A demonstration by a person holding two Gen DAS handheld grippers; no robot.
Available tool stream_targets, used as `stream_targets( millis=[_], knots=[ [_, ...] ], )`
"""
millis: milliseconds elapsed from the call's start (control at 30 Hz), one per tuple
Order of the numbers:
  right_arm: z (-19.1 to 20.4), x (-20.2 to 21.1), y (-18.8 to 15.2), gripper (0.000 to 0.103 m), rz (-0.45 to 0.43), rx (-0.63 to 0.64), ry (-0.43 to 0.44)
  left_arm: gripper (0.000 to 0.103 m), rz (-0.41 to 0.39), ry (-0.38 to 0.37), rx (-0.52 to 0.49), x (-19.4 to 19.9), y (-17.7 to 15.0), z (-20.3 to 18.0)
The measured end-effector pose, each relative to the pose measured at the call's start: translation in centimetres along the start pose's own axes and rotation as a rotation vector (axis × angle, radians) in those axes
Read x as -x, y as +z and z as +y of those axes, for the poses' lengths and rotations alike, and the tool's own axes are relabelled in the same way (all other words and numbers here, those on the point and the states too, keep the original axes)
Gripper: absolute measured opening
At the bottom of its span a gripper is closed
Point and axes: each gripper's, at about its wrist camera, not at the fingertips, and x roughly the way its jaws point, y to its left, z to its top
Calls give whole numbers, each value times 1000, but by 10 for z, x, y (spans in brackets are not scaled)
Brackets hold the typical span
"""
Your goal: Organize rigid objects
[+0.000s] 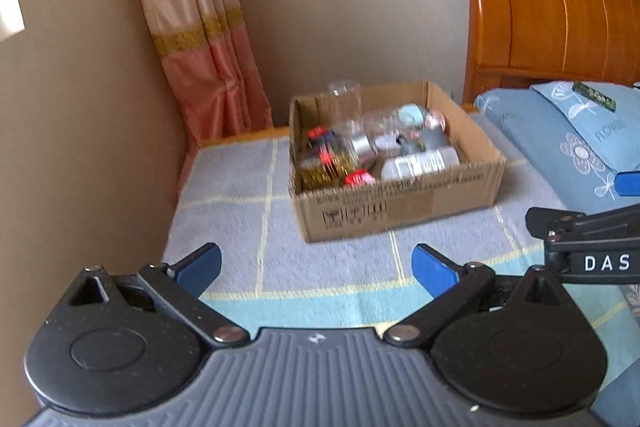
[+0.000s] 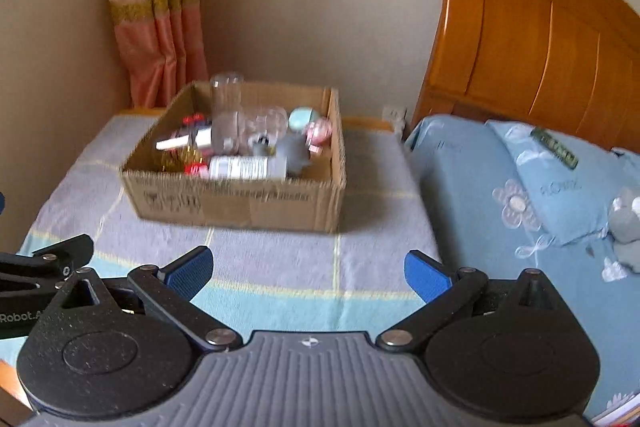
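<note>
An open cardboard box (image 1: 400, 211) (image 2: 236, 205) sits on a grey checked mat on the bed. Inside lie a white labelled bottle (image 1: 418, 163) (image 2: 246, 167), clear glass jars (image 1: 346, 99) (image 2: 228, 107), a gold jar with a red lid (image 1: 326, 159), a mint-lidded item (image 2: 303, 119) and a pink one (image 2: 318, 133). My left gripper (image 1: 316, 269) hovers open in front of the box, nothing between its blue pads. My right gripper (image 2: 308, 273) is also open and empty, a little short of the box. Each wrist view catches the edge of the other gripper.
A wooden headboard (image 1: 560, 7) (image 2: 540, 47) rises at the right. Blue flowered pillows (image 1: 580, 147) (image 2: 540, 179) lie beside the box, a dark remote (image 2: 556, 147) on one. A curtain (image 1: 200, 27) and walls close off the left and back. A grey plush toy (image 2: 624, 223) lies at far right.
</note>
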Motion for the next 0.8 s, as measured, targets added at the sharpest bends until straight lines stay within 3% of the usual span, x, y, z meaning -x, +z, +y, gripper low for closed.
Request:
stream_targets(
  millis=[267,800],
  knots=[
    [-8,12,17,103,-60,-30,-7,101,-34,20,17,4,16,0],
    [-8,9,12,103,-42,-32,2,101,-17,21,40,0,12,-4]
  ],
)
